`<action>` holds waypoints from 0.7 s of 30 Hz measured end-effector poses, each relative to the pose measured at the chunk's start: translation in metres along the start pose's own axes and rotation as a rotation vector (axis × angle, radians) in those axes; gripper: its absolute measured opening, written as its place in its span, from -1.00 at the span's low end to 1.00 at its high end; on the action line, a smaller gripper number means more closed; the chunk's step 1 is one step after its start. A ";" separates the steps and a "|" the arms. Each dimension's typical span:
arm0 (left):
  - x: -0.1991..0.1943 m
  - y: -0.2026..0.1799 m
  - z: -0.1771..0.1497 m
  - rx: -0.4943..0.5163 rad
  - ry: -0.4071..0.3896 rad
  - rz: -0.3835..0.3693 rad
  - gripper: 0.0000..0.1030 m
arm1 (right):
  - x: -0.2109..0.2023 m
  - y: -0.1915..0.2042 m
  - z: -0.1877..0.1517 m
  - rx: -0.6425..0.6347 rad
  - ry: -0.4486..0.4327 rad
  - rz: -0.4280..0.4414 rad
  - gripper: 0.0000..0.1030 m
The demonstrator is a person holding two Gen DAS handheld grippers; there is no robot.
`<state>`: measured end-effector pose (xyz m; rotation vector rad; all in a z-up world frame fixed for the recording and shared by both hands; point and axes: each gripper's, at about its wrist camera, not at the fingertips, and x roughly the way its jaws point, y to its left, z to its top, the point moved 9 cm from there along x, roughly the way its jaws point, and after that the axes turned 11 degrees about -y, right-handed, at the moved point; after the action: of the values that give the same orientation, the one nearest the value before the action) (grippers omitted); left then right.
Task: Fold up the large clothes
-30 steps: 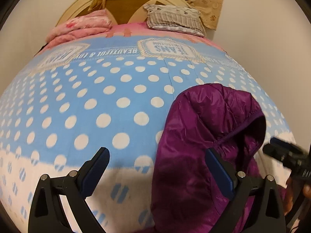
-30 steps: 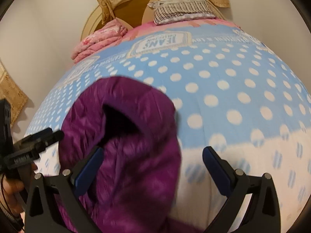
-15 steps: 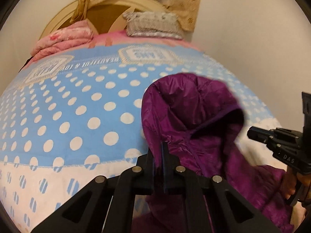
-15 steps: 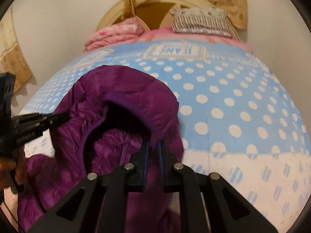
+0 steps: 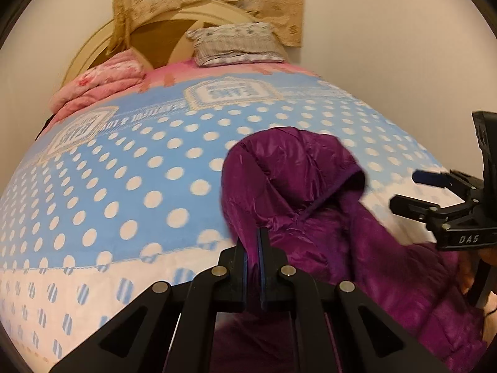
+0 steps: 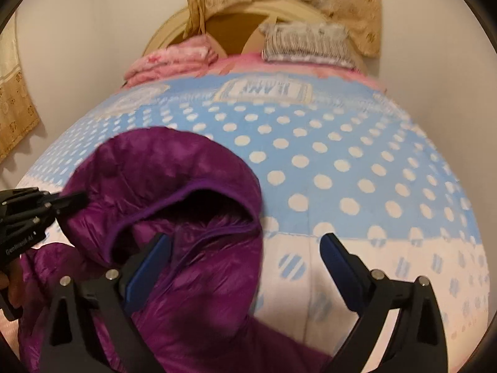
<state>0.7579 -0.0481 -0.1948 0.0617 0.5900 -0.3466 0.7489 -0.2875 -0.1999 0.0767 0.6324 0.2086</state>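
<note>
A purple hooded puffer jacket (image 5: 310, 192) lies on the near end of a bed, hood toward the pillows. My left gripper (image 5: 254, 242) is shut on the jacket's left edge near the hood. In the right wrist view the jacket (image 6: 174, 186) fills the lower left, hood opening facing me. My right gripper (image 6: 245, 245) is open, its left finger (image 6: 149, 261) over the jacket below the hood, its right finger over the blanket. The right gripper also shows in the left wrist view (image 5: 435, 199), at the jacket's right side.
The bed carries a blue blanket with white dots (image 5: 139, 171). A folded pink quilt (image 5: 99, 84) and a striped pillow (image 5: 233, 43) lie by the headboard. A wall (image 5: 388, 46) runs along the right. The left gripper shows at the left edge (image 6: 28, 217).
Both grippers closed on the jacket half a second ago. Now the right gripper has opened and let go, while the left stays shut on the jacket's edge. The jacket lies flatter.
</note>
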 end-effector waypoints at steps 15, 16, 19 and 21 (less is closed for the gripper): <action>0.059 0.044 -0.043 -0.171 0.120 0.015 -0.92 | 0.068 -0.026 0.003 0.331 0.073 0.172 0.45; 0.059 0.044 -0.044 -0.170 0.123 0.018 -0.92 | 0.064 -0.030 0.007 0.328 0.038 0.140 0.45; 0.060 0.045 -0.045 -0.173 0.122 0.021 -0.92 | 0.059 -0.037 0.010 0.320 -0.006 0.080 0.45; 0.060 0.044 -0.046 -0.167 0.124 0.023 -0.92 | 0.056 -0.040 0.013 0.326 -0.029 0.060 0.45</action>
<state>0.7952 -0.0177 -0.2682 -0.0705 0.7386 -0.2715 0.8070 -0.3150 -0.2272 0.4125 0.6315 0.1599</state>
